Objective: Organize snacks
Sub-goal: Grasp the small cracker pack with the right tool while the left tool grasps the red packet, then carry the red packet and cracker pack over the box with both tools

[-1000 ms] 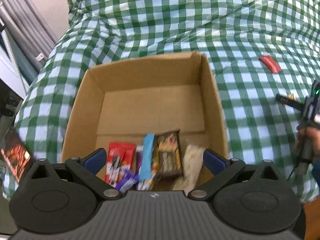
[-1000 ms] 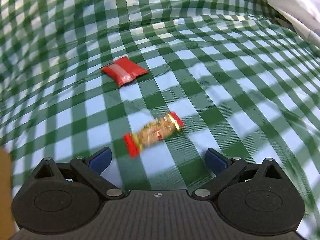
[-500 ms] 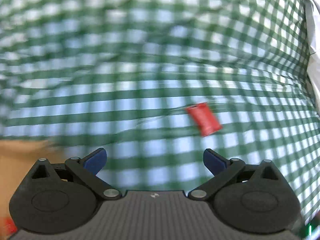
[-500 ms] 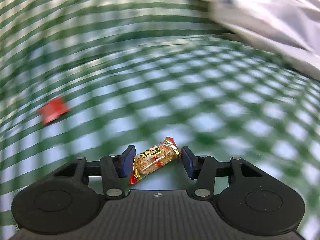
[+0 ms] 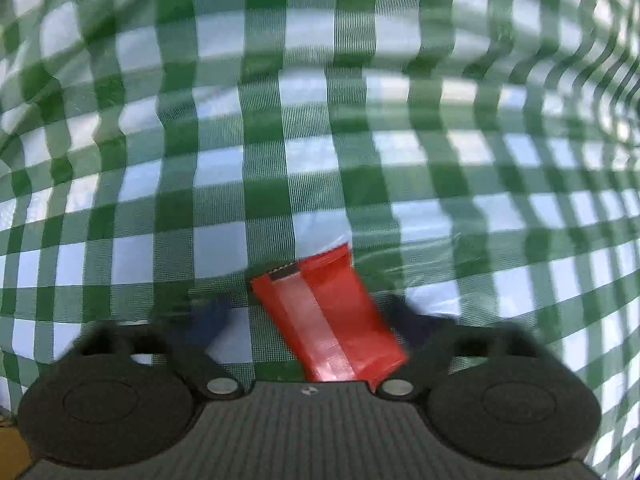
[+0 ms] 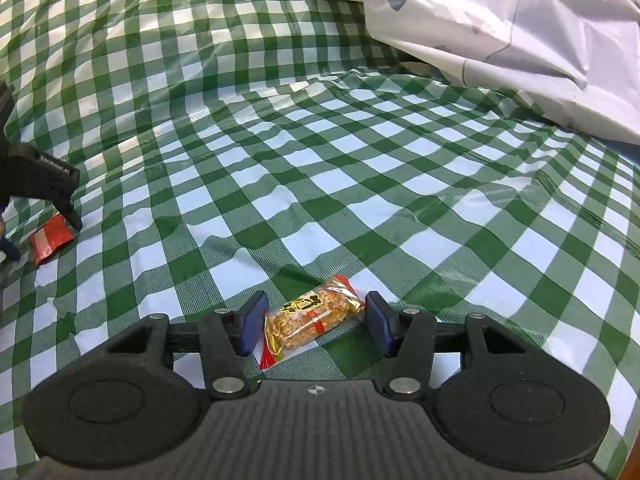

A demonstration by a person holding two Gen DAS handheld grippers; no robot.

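Note:
A red snack packet (image 5: 328,320) lies on the green-and-white checked cloth (image 5: 320,180). My left gripper (image 5: 310,312) points down over it, blurred, its jaws closing. The right pad reaches the packet's edge and the left pad stands a little apart. The right wrist view shows the same red packet (image 6: 50,238) at far left between the left gripper's fingertips (image 6: 74,220). A peanut bar (image 6: 312,316) in a clear wrapper with red ends sits between the blue pads of my right gripper (image 6: 316,326). Those jaws are opening slightly, and both pads still touch the wrapper's ends.
A crumpled white plastic sheet (image 6: 500,32) covers the back right of the table. The cloth (image 6: 280,140) is wrinkled and ridged across the middle. A brown corner (image 5: 12,452) shows at the bottom left of the left wrist view.
My left gripper swung from above the cardboard box of snacks to the red packet, sank, and narrowed its jaws around it. My right gripper closed around the peanut bar and then kept still.

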